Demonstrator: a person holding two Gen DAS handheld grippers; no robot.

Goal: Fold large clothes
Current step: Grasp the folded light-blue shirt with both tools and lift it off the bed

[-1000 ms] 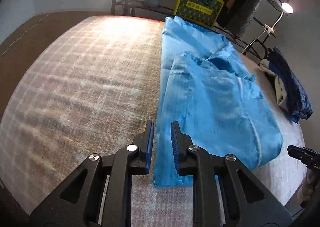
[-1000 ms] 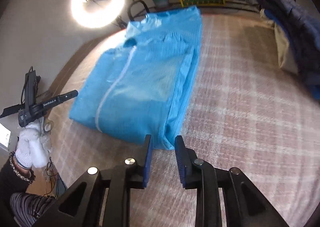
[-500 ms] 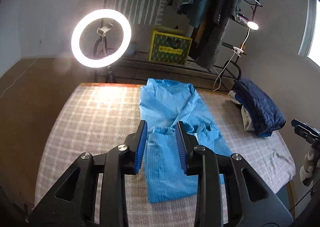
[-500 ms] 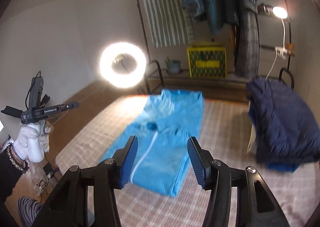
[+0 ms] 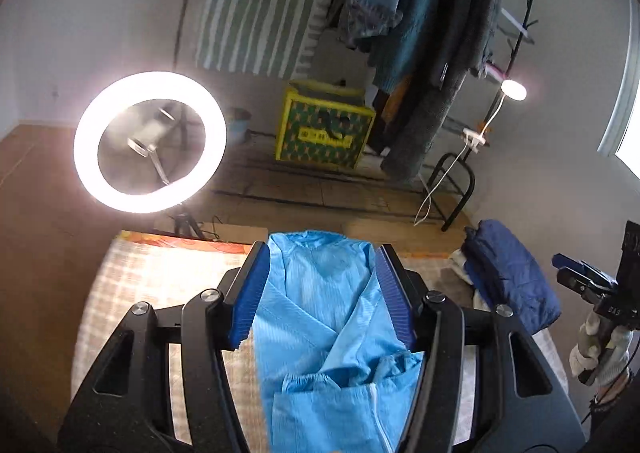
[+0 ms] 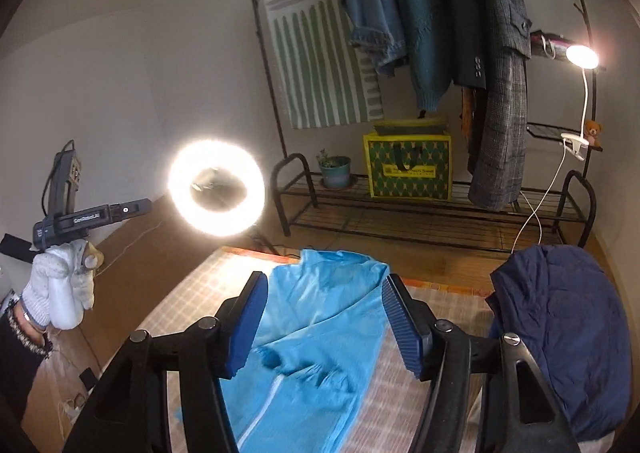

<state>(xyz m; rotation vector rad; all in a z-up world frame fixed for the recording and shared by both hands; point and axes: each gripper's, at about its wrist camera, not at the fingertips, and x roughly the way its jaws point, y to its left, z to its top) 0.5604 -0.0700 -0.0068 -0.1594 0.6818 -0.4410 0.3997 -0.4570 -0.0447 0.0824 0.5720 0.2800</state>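
Note:
A bright blue zip garment (image 5: 320,337) lies folded lengthwise on the checked table cloth (image 5: 132,293). It also fills the middle of the right wrist view as the blue garment (image 6: 316,337). My left gripper (image 5: 322,293) hangs high above it, its jaws opening, nothing between the blue pads. My right gripper (image 6: 324,323) is likewise raised above the cloth, jaws opening and empty. In the right wrist view the left gripper (image 6: 92,215) appears at the left, held by a gloved hand (image 6: 60,293). The right gripper's body (image 5: 592,285) shows at the right edge of the left wrist view.
A folded dark navy garment (image 6: 568,333) sits on the table's right side. Beyond the table stand a lit ring light (image 6: 216,189), a metal rack with hanging clothes (image 6: 432,13), a yellow-green bag (image 6: 408,165), a small potted plant (image 6: 334,169) and a clip lamp (image 6: 582,57).
Both grippers have risen well above the table and tilted up toward the room. Their jaws have spread wider. The blue garment stays flat on the cloth.

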